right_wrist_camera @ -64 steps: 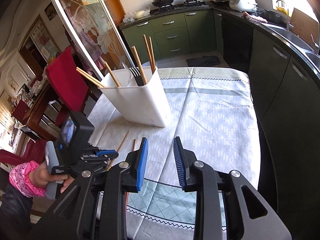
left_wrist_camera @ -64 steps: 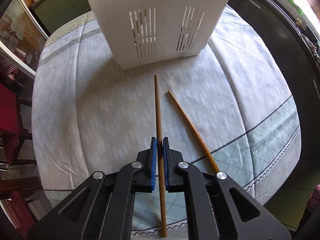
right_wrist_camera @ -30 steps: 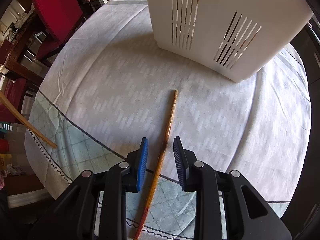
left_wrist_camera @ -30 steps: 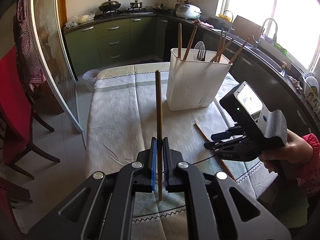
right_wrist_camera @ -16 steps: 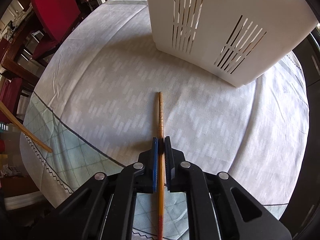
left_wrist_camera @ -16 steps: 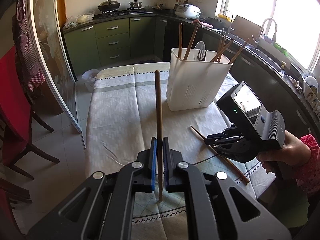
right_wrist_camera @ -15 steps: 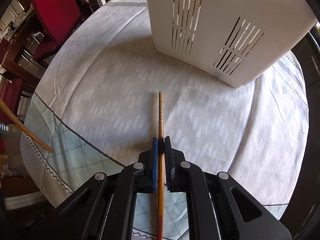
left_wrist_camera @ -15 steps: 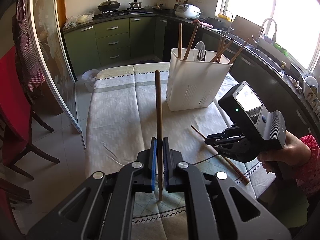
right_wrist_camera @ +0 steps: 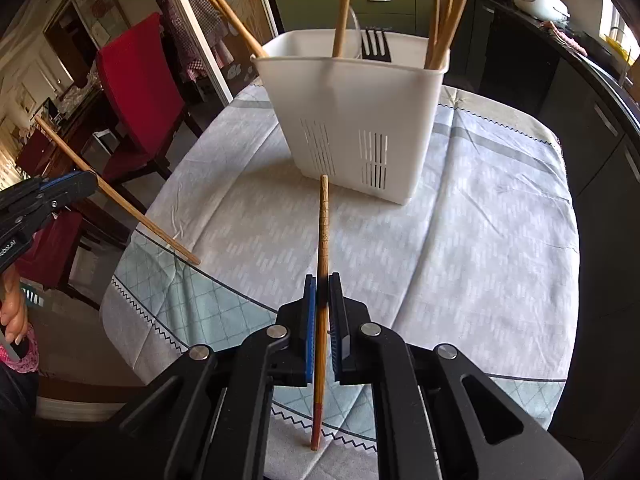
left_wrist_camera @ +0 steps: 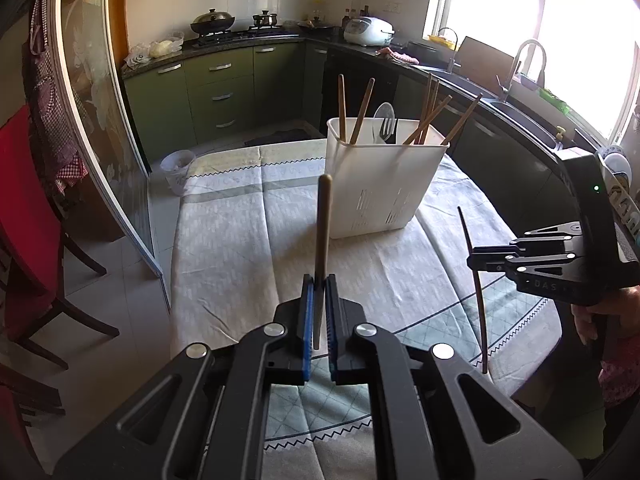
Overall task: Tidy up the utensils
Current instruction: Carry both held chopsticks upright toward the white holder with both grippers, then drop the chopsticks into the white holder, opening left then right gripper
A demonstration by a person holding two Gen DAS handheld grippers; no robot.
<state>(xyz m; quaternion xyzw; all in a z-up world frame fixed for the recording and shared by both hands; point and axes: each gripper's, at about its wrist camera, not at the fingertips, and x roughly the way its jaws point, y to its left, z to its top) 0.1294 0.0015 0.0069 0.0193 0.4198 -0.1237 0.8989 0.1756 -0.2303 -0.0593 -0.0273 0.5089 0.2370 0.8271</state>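
My left gripper [left_wrist_camera: 319, 284] is shut on a brown chopstick [left_wrist_camera: 322, 224] held off the table, its tip pointing toward the white utensil holder [left_wrist_camera: 380, 188]. My right gripper [right_wrist_camera: 322, 284] is shut on a second chopstick [right_wrist_camera: 323, 224], lifted above the cloth in front of the white holder [right_wrist_camera: 352, 120]. In the left wrist view that right gripper [left_wrist_camera: 474, 261] hangs at the right with its chopstick [left_wrist_camera: 472, 264] nearly upright. The right wrist view shows the left gripper [right_wrist_camera: 94, 180] at the far left with its chopstick [right_wrist_camera: 128, 208]. The holder carries several chopsticks, a fork and a spoon.
The table [right_wrist_camera: 480, 240] wears a pale patterned cloth with a checked green border. Red chairs [right_wrist_camera: 140, 92] stand along its left side. Green kitchen cabinets [left_wrist_camera: 224, 92] and a dark counter with a sink [left_wrist_camera: 516, 108] lie behind and to the right. A person's hand [left_wrist_camera: 608, 312] grips the right tool.
The right gripper closed on the chopstick that lay on the cloth and raised it off the table, tilting upward so the holder's top comes into view. The left gripper stayed put with its chopstick.
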